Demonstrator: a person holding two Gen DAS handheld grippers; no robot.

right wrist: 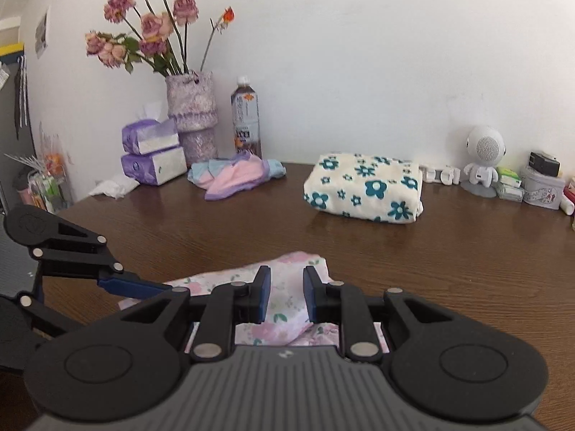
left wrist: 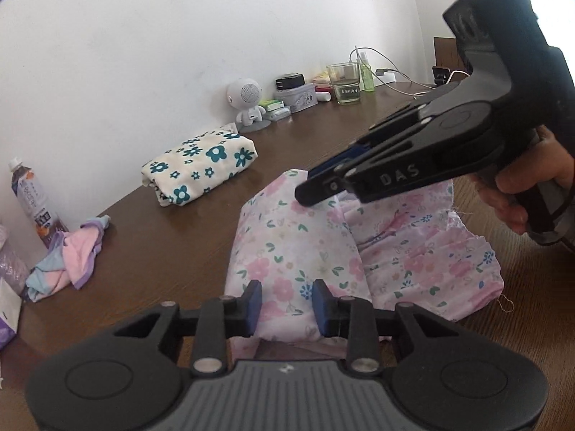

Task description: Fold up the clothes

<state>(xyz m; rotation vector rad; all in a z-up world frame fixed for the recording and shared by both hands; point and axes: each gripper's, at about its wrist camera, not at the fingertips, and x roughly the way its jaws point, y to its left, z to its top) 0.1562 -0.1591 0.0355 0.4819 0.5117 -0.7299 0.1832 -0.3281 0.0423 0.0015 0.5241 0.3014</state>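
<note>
Left gripper [left wrist: 286, 301]: parted, straddling pink floral garment [left wrist: 287, 251] near table [left wrist: 179, 237] front edge. Right gripper [right wrist: 286, 294]: parted over it, housing lettered "DAS". Bare tabletop separates garment from folded blue-flowered bundle [right wrist: 363, 186].

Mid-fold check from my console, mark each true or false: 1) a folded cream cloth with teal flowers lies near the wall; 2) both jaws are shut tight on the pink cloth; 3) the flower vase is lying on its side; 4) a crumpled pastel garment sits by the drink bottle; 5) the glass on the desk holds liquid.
1) True: the cream cloth lies folded near the wall.
2) False: the left gripper and right gripper both stand open around the pink floral cloth.
3) False: the vase stands upright.
4) True: the pastel garment lies by the bottle.
5) True: the glass is partly filled.
</note>
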